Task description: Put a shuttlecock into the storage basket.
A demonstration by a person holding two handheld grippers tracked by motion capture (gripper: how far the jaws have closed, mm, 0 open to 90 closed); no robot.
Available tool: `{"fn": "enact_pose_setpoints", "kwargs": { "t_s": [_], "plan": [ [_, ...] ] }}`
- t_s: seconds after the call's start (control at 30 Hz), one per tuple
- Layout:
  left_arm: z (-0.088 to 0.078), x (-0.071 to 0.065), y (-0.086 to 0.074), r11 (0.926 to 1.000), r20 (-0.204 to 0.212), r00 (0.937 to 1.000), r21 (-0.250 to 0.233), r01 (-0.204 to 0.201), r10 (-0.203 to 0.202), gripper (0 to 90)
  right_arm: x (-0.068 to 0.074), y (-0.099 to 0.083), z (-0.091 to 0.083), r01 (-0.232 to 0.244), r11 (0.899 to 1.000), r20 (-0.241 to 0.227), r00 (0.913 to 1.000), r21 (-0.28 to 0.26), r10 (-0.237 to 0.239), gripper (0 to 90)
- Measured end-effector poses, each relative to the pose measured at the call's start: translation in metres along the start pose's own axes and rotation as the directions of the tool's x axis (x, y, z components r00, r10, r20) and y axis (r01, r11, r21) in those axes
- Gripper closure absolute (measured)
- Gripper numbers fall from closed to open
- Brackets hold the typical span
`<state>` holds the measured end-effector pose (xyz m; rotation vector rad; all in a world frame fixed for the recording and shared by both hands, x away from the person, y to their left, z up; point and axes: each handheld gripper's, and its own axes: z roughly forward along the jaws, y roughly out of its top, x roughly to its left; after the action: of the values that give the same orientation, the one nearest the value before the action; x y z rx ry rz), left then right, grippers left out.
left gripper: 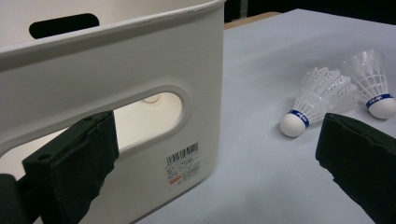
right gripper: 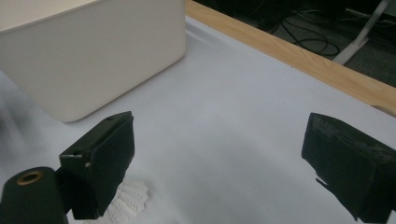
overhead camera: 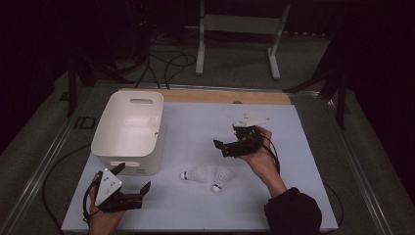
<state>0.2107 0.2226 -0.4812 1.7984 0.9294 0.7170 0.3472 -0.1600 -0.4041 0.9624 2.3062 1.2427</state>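
Two white shuttlecocks lie side by side on the pale table mat, one (overhead camera: 195, 174) with its cork pointing left, the other (overhead camera: 221, 179) just to its right. The left gripper view shows both, the nearer (left gripper: 317, 100) and the farther (left gripper: 373, 86), each with a blue band. My left gripper (overhead camera: 132, 178) is open at the front left, beside the near wall of the white bin (overhead camera: 129, 132); its jaws (left gripper: 215, 158) frame the bin's corner and hold nothing. My right gripper (overhead camera: 229, 138) is open above the mat, behind the shuttlecocks. A shuttlecock's feathers (right gripper: 126, 203) show under its left jaw.
The bin (left gripper: 116, 70) has handle cut-outs and a barcode label on its near wall; I see nothing inside it. A wooden strip (right gripper: 289, 51) runs along the mat's far edge. Cables and a white stand (overhead camera: 240, 29) sit on the floor beyond.
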Motion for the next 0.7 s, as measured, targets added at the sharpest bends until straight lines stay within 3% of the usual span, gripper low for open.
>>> {"fn": "enact_pose_setpoints", "kwargs": {
  "t_s": [0.7],
  "plan": [
    [0.000, 0.000, 0.000, 1.0000, 0.000, 1.0000, -0.001, 0.001, -0.001, 0.0, 0.000, -0.024, -0.006, -0.020, 0.999, -0.018, 0.9996, 0.026, 0.021, 9.2]
  ]
}}
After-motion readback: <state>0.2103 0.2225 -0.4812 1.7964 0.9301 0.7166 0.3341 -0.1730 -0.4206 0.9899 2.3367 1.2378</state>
